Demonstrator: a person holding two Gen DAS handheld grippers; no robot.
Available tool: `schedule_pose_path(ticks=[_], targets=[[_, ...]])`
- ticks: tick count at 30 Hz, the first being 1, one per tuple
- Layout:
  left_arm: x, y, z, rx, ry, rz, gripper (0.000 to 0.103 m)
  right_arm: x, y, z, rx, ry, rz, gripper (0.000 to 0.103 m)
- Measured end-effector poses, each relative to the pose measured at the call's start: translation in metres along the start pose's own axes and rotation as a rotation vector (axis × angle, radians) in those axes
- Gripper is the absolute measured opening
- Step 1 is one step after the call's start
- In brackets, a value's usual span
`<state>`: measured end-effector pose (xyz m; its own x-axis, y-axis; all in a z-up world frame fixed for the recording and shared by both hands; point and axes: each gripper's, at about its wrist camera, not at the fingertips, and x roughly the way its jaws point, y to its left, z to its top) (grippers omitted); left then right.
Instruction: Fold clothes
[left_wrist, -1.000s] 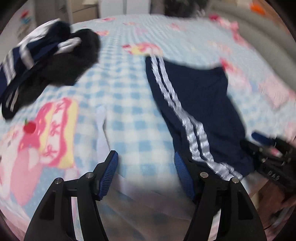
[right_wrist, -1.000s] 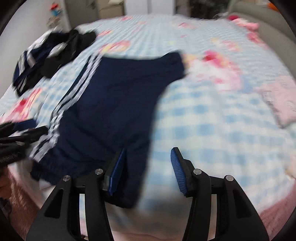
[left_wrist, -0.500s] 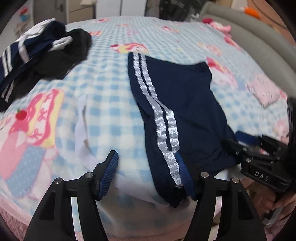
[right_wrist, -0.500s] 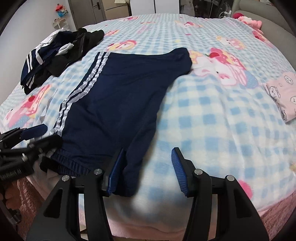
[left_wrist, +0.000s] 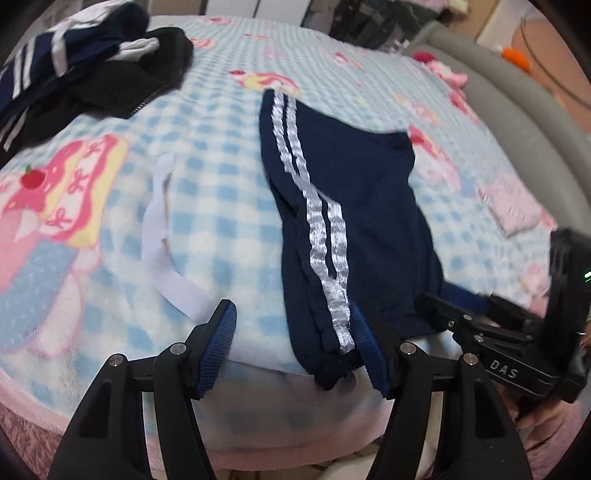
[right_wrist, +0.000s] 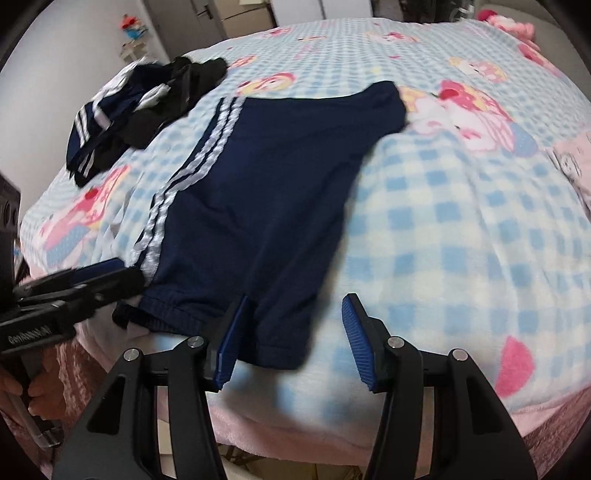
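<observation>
Left tongs (left_wrist: 291, 347) gaping; right tongs (right_wrist: 291, 341) gaping; shorts (left_wrist: 351, 221) waistband between both

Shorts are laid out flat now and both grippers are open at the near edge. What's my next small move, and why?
Probably close both on the near hem: the left gripper straddles the striped corner of the navy shorts, and the right gripper straddles the opposite corner.

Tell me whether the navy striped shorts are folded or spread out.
Spread out: the navy shorts lie flat in one layer on the checked blanket, waistband at the near edge.
</observation>
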<state>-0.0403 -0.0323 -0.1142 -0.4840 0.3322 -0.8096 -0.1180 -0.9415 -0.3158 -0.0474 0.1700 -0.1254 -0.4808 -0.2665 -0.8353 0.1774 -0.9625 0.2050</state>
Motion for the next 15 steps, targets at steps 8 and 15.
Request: schedule_pose_path(ticks=[8, 15], targets=[[-0.011, 0.014, -0.003, -0.183, -0.034, -0.309, 0.065, -0.005, -0.014, 0.003, 0.073, 0.009, 0.153, 0.054], [0.0, 0.015, -0.005, -0.179, -0.007, -0.276, 0.063, -0.005, -0.014, 0.005, 0.072, 0.01, 0.098, 0.052]])
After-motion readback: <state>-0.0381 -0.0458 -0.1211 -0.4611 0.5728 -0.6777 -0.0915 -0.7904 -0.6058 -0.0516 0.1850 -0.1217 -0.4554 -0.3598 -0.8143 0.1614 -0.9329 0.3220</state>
